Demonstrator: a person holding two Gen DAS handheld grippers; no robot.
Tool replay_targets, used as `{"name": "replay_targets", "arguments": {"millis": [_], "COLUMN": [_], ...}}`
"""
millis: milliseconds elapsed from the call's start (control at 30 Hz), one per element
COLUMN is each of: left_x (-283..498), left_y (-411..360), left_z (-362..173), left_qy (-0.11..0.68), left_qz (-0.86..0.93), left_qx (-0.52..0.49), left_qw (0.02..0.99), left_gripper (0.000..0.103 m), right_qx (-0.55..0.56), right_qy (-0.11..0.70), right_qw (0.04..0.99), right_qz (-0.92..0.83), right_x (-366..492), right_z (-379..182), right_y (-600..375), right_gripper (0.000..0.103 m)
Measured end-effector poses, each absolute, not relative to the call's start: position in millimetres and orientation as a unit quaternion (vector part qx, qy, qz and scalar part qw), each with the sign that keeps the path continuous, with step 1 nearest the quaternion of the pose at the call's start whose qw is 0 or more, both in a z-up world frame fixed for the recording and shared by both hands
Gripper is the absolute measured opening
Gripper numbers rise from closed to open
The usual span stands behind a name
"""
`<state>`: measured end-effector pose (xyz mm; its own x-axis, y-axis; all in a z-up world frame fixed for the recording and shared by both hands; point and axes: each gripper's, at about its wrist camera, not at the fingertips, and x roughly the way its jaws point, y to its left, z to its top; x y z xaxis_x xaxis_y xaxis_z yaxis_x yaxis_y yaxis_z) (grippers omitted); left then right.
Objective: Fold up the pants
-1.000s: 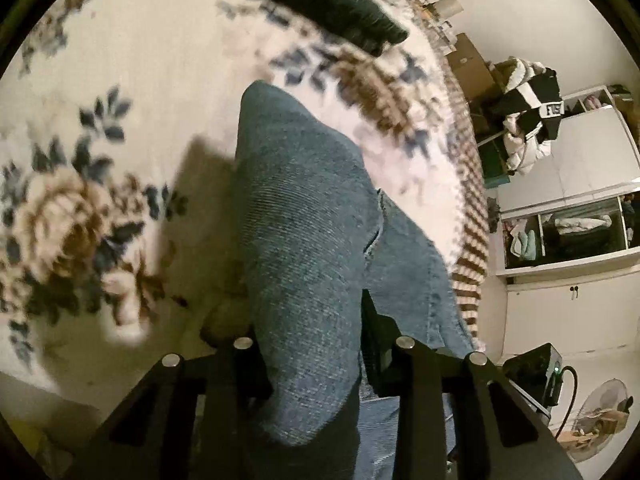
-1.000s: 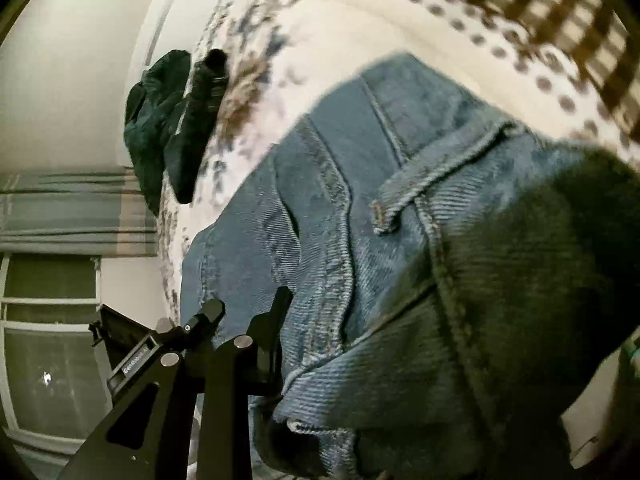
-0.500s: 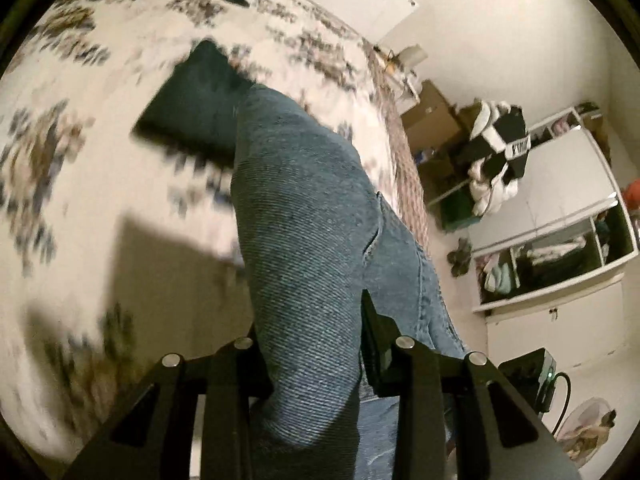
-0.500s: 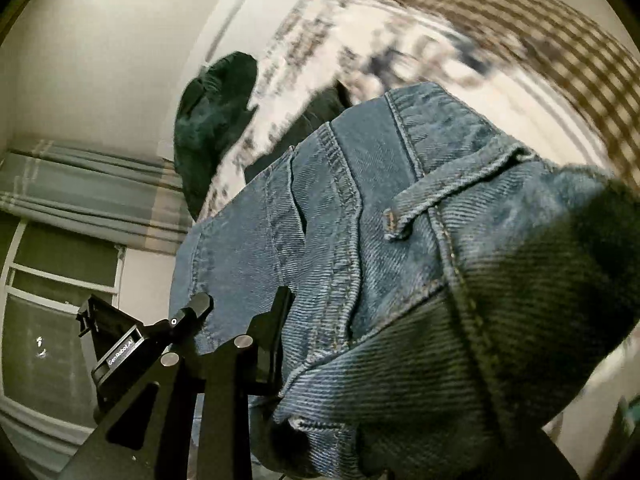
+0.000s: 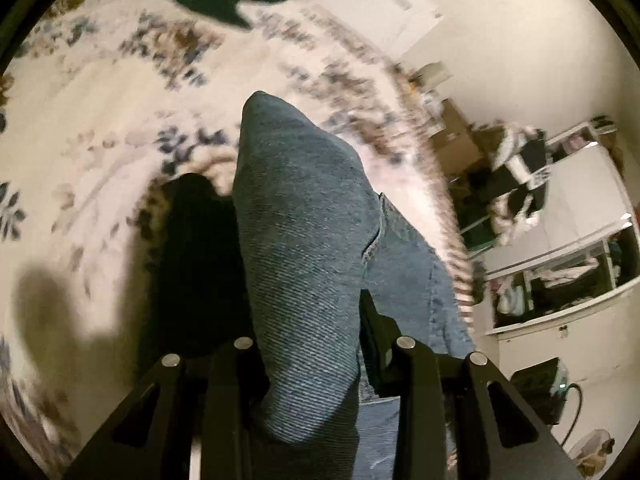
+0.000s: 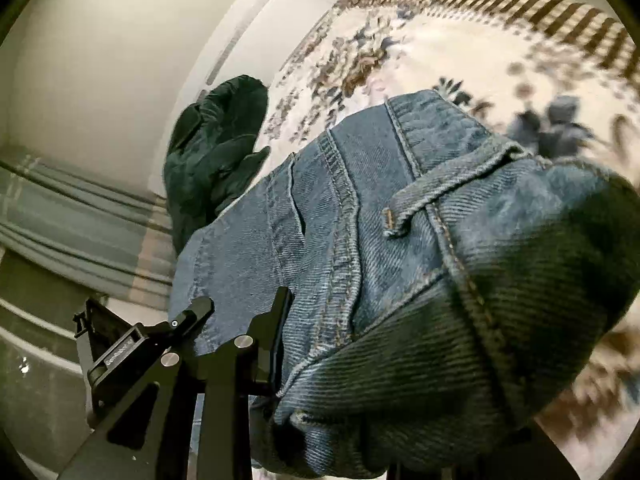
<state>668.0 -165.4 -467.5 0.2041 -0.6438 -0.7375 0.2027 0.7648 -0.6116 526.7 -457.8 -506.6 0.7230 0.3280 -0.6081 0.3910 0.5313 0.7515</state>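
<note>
The left tool is pinching a thick fold of the jeans, the twill denim bulging up between its fingers and rising ahead of it in a blunt peak. The right tool grips the waistband end of the same jeans, with a belt loop and heavy stitched seams just beyond; only one finger shows, the other buried in cloth. Past both, the flowered bedspread spreads out, blurred. Farthest off lies a crumpled dark green garment.
</note>
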Motion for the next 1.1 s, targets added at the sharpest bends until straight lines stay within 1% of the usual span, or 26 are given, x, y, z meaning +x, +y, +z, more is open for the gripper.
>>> {"name": "replay_targets", "arguments": {"millis": [67,100,167,233,267,367,400,433,567,667,700,767,800,833,867,900,933,967,1000,1067,1100], "left_x": [688,691,691,686,685,685,684,682,688,680,673,662,654,646,641,635,627,622,615,608,605], "left_y": [-162,-158,-150,-145,-143,-137,-137,-138,-134,-140,-144,-151,-155,-160,-160,-162,-164,-166,-169,-172,-173], "left_z": [-506,-522,-535,-534,-532,-531,-530,-528,-523,-505,-494,-480,-469,-461,-457,-451,-442,-438,-429,-420,-414], "left_qy": [0.595,0.605,0.606,0.601,0.599,0.601,0.601,0.6,0.602,0.6,0.596,0.589,0.582,0.577,0.576,0.573,0.568,0.567,0.564,0.56,0.558], "left_qz": [-0.267,-0.265,-0.274,-0.287,-0.286,-0.287,-0.288,-0.291,-0.274,-0.25,-0.234,-0.209,-0.195,-0.188,-0.185,-0.181,-0.177,-0.175,-0.17,-0.162,-0.158], "left_qx": [-0.181,-0.183,-0.193,-0.198,-0.2,-0.216,-0.214,-0.212,-0.211,-0.174,-0.145,-0.095,-0.062,-0.037,-0.029,-0.02,-0.01,-0.003,0.008,0.02,0.026], "left_qw": [0.736,0.728,0.721,0.719,0.72,0.714,0.715,0.714,0.719,0.74,0.754,0.775,0.787,0.794,0.796,0.799,0.803,0.805,0.808,0.812,0.814], "left_gripper": [0.03,0.033,0.034,0.034,0.035,0.035,0.035,0.035,0.036,0.04,0.042,0.043,0.05,0.064,0.071,0.083,0.09,0.09,0.091,0.093,0.097], "right_qx": [0.482,0.482,0.492,0.513,0.522,0.544,0.538,0.53,0.501,0.485,0.473,0.442,0.421,0.404,0.382,0.356,0.32,0.289,0.263,0.206,0.19], "right_qy": [0.392,0.409,0.426,0.429,0.428,0.405,0.398,0.398,0.414,0.435,0.447,0.472,0.484,0.489,0.496,0.503,0.51,0.515,0.518,0.519,0.518], "right_qw": [0.783,0.774,0.758,0.743,0.738,0.734,0.74,0.744,0.752,0.751,0.75,0.752,0.754,0.758,0.763,0.769,0.776,0.782,0.787,0.799,0.802], "right_qz": [-0.026,-0.031,-0.032,-0.018,-0.016,-0.049,-0.069,-0.082,-0.108,-0.11,-0.115,-0.131,-0.143,-0.152,-0.161,-0.17,-0.186,-0.198,-0.206,-0.222,-0.227], "right_x": [549,559,564,558,554,526,517,512,513,521,525,531,530,521,522,523,524,524,526,527,525], "right_z": [-535,-551,-575,-581,-581,-580,-576,-573,-572,-565,-559,-548,-543,-533,-525,-515,-503,-493,-485,-466,-457], "right_y": [-454,-451,-450,-452,-455,-469,-474,-475,-475,-475,-475,-472,-471,-469,-467,-462,-457,-452,-448,-438,-435], "right_gripper": [0.031,0.032,0.038,0.038,0.04,0.041,0.04,0.036,0.035,0.036,0.037,0.049,0.054,0.062,0.067,0.071,0.083,0.097,0.101,0.102,0.102]}}
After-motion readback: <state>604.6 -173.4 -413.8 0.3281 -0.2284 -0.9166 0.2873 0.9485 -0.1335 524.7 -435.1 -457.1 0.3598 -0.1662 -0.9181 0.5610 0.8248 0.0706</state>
